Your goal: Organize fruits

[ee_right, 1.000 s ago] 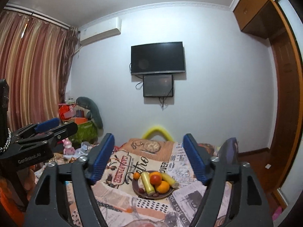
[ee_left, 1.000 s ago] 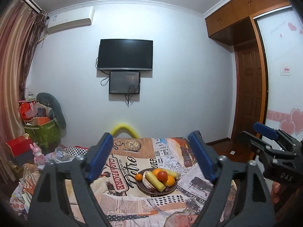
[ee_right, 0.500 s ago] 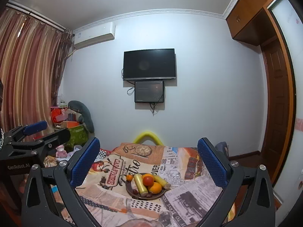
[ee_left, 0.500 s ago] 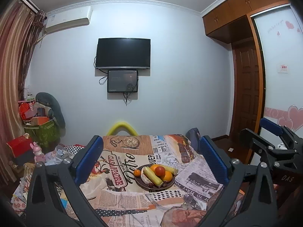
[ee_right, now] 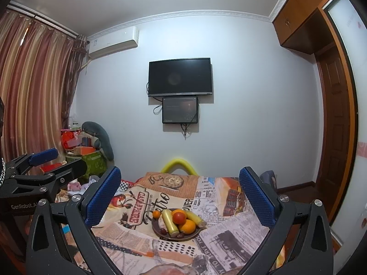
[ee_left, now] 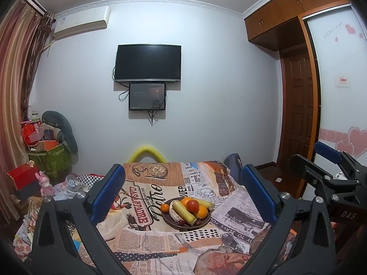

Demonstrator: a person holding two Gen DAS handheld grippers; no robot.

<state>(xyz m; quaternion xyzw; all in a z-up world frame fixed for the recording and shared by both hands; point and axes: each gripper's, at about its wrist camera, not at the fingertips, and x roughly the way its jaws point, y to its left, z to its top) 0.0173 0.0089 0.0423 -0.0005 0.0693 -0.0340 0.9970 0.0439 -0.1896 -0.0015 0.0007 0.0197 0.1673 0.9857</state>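
1. Room: I see a pale wall (ee_left: pixel 206 91) straight ahead with a dark TV (ee_left: pixel 148 63) mounted on it, a smaller dark screen (ee_left: pixel 147 96) just under it, cables hanging.
2. Striped curtain (ee_right: pixel 34 87) on the left, AC unit (ee_right: pixel 113 42) high beside it. Wood cabinets (ee_left: pixel 286 11) and a door (ee_left: pixel 298 114) on the right.
3. Surface: table covered in a newsprint-pattern cloth (ee_left: pixel 142 236), a yellow curved tube (ee_left: pixel 146 152) at its far edge. Boxes and clutter (ee_left: pixel 43 153) on the floor to the left.
4. Left gripper (ee_left: pixel 183 194): jaws have just been opening, now spread wide, nothing between them. Held level above the near table edge.
5. Right gripper (ee_right: pixel 179 197): same, jaws just opened, now wide apart and empty.
6. Plate (ee_right: pixel 160 232) sits mid-table, well ahead of both grippers, neither touching it.
7. On the plate: an orange (ee_right: pixel 188 226), a tomato (ee_right: pixel 179 217), two long yellow-green pieces (ee_right: pixel 169 222), maybe corn or banana; too small to tell. A small orange fruit (ee_right: pixel 156 214) at the rim, dark berries (ee_right: pixel 163 231) near the front.
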